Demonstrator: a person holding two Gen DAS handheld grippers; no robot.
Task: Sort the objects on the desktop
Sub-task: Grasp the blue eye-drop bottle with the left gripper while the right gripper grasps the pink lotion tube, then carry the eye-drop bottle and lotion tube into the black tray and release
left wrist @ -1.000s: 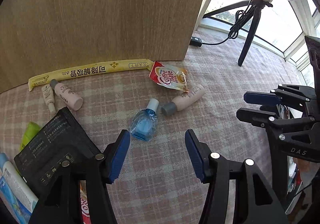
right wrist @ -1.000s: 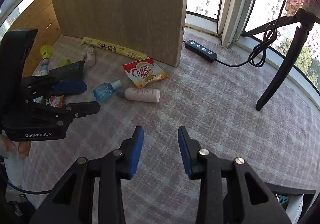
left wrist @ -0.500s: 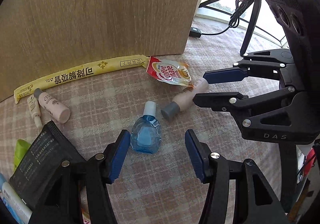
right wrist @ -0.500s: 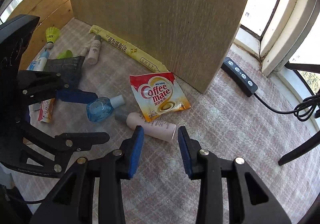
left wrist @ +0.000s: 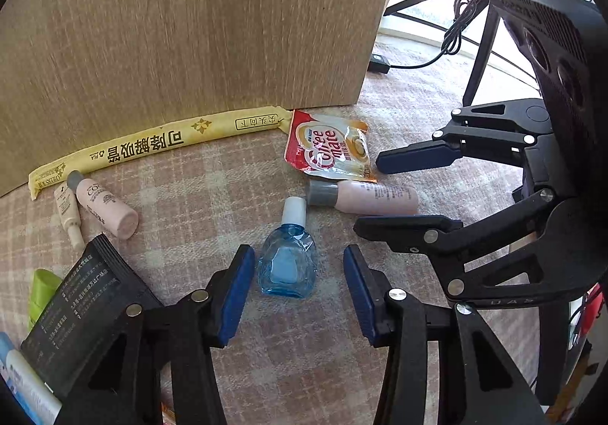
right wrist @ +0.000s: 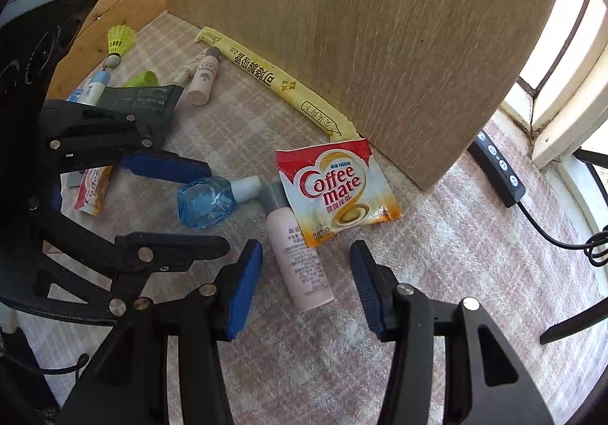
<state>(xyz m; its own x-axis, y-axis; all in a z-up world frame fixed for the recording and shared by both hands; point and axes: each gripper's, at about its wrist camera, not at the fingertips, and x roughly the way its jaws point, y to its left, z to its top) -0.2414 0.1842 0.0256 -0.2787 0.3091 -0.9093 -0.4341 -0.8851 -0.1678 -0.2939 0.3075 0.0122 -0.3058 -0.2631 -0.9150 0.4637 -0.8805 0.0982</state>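
A small blue glass bottle (left wrist: 287, 265) with a white cap lies on the checked cloth between the jaws of my left gripper (left wrist: 297, 252). The jaws are closing, and a gap shows on each side of the bottle. Just right of it lies a pink bottle (right wrist: 300, 269) with a grey cap. My right gripper (right wrist: 306, 248) straddles its base; its jaws are opening and the pads stand clear of it. A Coffee-mate sachet (right wrist: 338, 193) overlaps that bottle's neck. In the left wrist view the right gripper (left wrist: 368, 195) reaches in from the right.
A wooden board (left wrist: 190, 26) stands upright behind, with a long yellow straw pack (left wrist: 152, 146) along its foot. A second pink bottle (left wrist: 106, 208), a black pouch (left wrist: 76, 311) and a shuttlecock (right wrist: 117, 41) lie to the left. A power strip (right wrist: 497, 166) lies to the right.
My right gripper came in over the pink bottle, rolled, and widened its jaws around it. My left gripper's jaws narrowed around the blue bottle.
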